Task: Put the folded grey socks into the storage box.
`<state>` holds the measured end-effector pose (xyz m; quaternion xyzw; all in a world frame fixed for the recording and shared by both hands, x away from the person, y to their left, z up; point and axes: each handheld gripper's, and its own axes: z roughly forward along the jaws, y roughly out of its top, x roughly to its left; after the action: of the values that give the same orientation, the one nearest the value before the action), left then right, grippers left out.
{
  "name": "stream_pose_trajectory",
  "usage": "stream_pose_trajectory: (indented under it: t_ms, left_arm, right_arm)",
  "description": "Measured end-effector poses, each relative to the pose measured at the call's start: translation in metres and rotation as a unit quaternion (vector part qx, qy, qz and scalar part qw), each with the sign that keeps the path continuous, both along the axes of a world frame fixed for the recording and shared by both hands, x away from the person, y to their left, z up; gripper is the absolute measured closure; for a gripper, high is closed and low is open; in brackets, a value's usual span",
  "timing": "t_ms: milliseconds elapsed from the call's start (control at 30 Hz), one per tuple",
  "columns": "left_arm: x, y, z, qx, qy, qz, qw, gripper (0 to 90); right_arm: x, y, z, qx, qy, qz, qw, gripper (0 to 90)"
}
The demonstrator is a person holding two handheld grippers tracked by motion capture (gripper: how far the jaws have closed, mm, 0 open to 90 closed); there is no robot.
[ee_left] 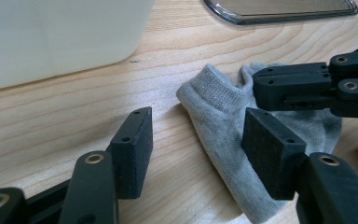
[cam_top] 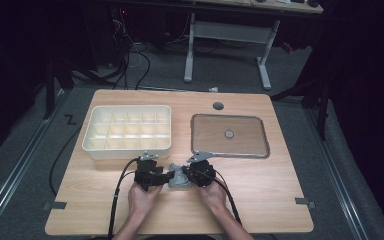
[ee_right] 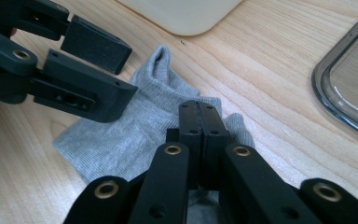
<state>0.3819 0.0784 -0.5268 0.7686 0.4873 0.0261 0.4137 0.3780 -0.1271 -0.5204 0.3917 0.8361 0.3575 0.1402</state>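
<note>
High view is showing a person's two hands holding a tool each over the near middle of the wooden bench, with a grey sock lying on the wood between them. The sock is lying just in front of the white divided box, toward the person, and near the front left corner of the clear tray that is sitting beside the box.

The left tool is standing with its jaws spread wide, one black pad on bare wood and the other over the sock's body, the ribbed cuff rising beyond them; whether the pads are touching the cloth is hard to tell.

The right tool is pointing at the sock from the other side with its jaws pressed together. Their tips are lying over the sock's edge; whether a fold is caught between them cannot be told. In the right gripper view the left tool is reaching in from the upper left, its pads apart above the sock.
</note>
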Motion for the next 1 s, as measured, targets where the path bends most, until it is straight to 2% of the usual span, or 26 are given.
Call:
stream_pose_trajectory:
  t_ms: [133, 200, 500, 700, 1000]
  left_arm:
    - [-0.0003, -0.0031, 0.0001, 0.002, 0.001, -0.012, 0.9999, 46.9]
    - [-0.0003, -0.0059, -0.0005, 0.001, 0.003, -0.019, 0.9998, 54.1]
    - [0.0002, -0.0084, -0.0019, -0.008, 0.015, -0.027, 0.9995, 67.6]
    - [-0.0021, -0.0083, -0.0011, -0.007, 0.005, -0.032, 0.9995, 81.3]
    - [-0.0064, -0.0051, 0.0039, -0.01, -0.011, -0.04, 0.9991, 82.9]
  right_arm:
    - [-0.0007, 0.0, -0.0007, 0.002, -0.001, -0.001, 1.0, 90.0]
    - [-0.0007, -0.0001, -0.001, 0.001, -0.001, 0.0, 1.0, 90.0]
    - [-0.0016, -0.0022, -0.0032, 0.009, -0.007, 0.001, 0.9999, 90.0]
    - [-0.0018, -0.0023, -0.0027, 0.008, -0.004, 0.002, 1.0, 90.0]
    - [-0.0052, -0.0003, -0.001, 0.003, -0.002, 0.01, 0.9999, 90.0]
